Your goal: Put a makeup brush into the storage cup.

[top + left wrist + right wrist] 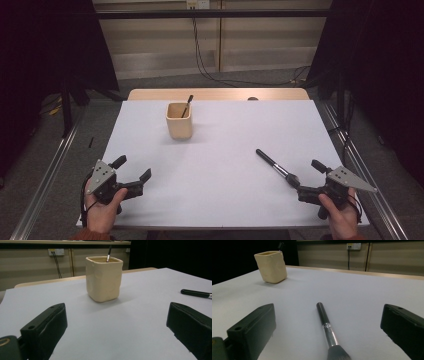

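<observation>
A cream square cup (179,121) stands at the back middle of the white table (215,200), with a thin dark brush (187,106) leaning inside it. A makeup brush (273,164) with a black handle and silver ferrule lies at the front right. Its bristle head points at my right gripper (307,179), which is open. In the right gripper view the makeup brush (323,316) lies on the table between the spread jaws of the right gripper (328,315), untouched. My left gripper (133,168) is open at the front left, facing the cup (104,278) with nothing between its jaws.
A wooden edge (215,94) runs along the table's back. Cables (202,60) hang from a wall socket behind it. Dark curtains stand at both sides and metal rails (47,175) run along the floor.
</observation>
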`<state>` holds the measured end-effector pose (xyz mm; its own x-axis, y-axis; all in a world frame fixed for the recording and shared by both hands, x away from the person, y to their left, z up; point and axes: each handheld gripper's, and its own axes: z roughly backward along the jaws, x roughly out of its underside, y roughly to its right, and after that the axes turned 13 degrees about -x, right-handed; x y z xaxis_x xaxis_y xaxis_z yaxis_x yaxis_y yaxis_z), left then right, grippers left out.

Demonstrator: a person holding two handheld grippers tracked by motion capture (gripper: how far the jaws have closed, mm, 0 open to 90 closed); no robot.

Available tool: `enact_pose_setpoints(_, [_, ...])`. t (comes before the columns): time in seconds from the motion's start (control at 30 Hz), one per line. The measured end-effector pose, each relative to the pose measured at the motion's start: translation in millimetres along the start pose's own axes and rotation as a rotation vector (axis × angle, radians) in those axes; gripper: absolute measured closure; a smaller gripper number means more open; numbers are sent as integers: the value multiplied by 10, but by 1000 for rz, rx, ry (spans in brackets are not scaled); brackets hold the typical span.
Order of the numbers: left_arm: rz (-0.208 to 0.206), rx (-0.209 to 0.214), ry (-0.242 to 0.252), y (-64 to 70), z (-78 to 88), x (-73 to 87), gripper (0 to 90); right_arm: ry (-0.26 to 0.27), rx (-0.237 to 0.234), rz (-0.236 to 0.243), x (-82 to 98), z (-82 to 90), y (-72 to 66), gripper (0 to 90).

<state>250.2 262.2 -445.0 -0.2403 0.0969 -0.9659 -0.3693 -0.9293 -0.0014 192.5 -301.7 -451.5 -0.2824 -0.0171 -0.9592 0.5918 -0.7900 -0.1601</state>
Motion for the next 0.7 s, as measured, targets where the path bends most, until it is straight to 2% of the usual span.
enact_pose_setpoints(0.27, [-10, -1, 2, 11, 10, -6, 33, 16, -7, 14, -58, -8, 21, 0])
enact_pose_setpoints(0.37, [-9, 0, 3, 7, -1, -5, 33, 24, -13, 22, -112, -49, 49, 0])
enact_pose_setpoints(0.47, [9, 11, 0, 2, -13, 1, 32, 22, -19, 29, -153, -98, 62, 0])
enact_pose_setpoints(0.5, [-6, 2, 0, 0, -11, 1, 32, 14, -22, 33, -168, -114, 67, 0])
enact_pose_setpoints(0.57, [6, 11, 0, 0, -10, 0, 32, 15, -22, 32, -184, -133, 68, 0])
enact_pose_setpoints(0.63, [-7, 9, 3, 12, -4, -3, 37, 12, -24, 35, -233, -192, 77, 0])
enact_pose_setpoints(0.7, [-10, 11, 4, 15, -4, -6, 37, -1, -46, 47, -254, -243, 93, 0])
